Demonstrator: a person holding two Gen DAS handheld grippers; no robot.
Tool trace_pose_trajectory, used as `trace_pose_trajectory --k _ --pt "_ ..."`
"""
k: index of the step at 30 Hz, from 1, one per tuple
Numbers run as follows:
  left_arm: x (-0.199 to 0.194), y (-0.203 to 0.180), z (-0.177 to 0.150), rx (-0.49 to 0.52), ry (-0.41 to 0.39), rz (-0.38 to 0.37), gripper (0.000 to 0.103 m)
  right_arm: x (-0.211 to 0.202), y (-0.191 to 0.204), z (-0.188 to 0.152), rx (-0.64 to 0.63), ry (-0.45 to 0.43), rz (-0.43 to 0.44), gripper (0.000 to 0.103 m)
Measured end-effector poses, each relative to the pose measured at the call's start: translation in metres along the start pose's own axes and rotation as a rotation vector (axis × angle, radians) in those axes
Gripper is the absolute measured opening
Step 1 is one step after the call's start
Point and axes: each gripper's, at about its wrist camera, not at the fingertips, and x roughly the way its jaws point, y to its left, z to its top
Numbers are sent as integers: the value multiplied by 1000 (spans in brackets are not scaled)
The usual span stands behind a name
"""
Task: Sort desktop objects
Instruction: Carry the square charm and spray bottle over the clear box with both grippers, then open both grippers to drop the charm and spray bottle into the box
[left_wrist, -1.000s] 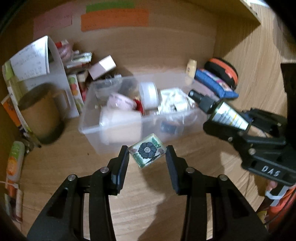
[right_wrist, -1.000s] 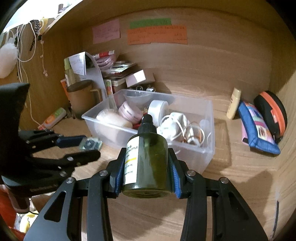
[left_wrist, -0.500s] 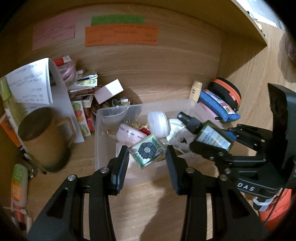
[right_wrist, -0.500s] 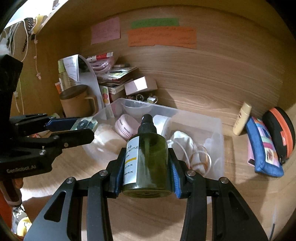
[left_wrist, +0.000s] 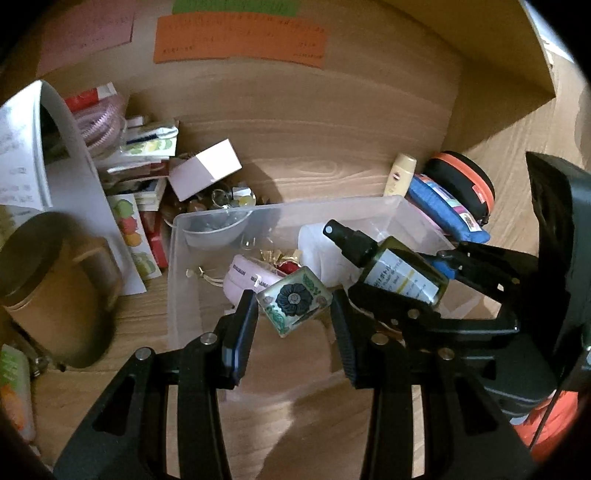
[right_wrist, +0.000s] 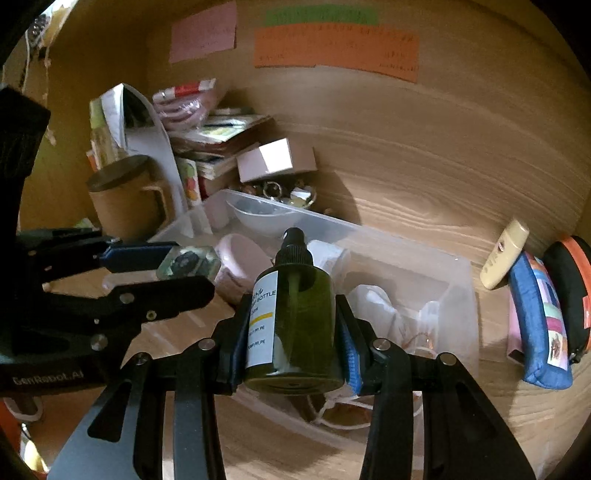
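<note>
**Both grippers loaded over the clear bin**

Right now, two loads hanging over the clear plastic bin, the landmark for everything here. Left gripper clamped on a small square tile with a dark flower pattern, tilted corner-down, held above the bin's near wall. Right gripper clamped on a dark green spray bottle, black pump cap pointing toward the bin's middle, white label turned to the left. Seen from the left wrist, same bottle poised above the bin's right half, just beside the tile.

Inside the bin: a pink oval case near the centre, a clear bowl in the far left corner, a white round tub behind the bottle cap, something red and gold between case and tub, and white cord piled at the right end.

Outside the bin: left of it, a brown lidded mug; behind its far left corner, a pink box over a heap of trinkets; off its right end, a cream tube, a blue pouch and a black case with orange trim.
</note>
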Motion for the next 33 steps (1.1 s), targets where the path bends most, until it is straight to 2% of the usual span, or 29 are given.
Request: trace_pose_trajectory --k 13,19,21,23,27,32,33 --pt "20 10 6 -42 10 -22 40 9 -4 -3 -21 8 -25 38" --pt "19 16 6 -73 7 -52 44 9 -7 -3 -10 -6 -39 50" --pt "18 18 6 -82 4 -59 49 10 -7 -4 -7 -10 -40 54" --pt "17 21 5 -99 -3 -63 59 9 -7 -4 -5 -15 -44 58" --pt "11 23 6 -110 -20 -67 62 9 -6 -3 -6 -18 -45 63" --pt "4 26 7 -124 -42 -62 73 8 -5 -3 -6 -18 -43 64" --pt "3 26 7 -126 -47 -59 74 7 -5 -3 -5 -20 -38 67"
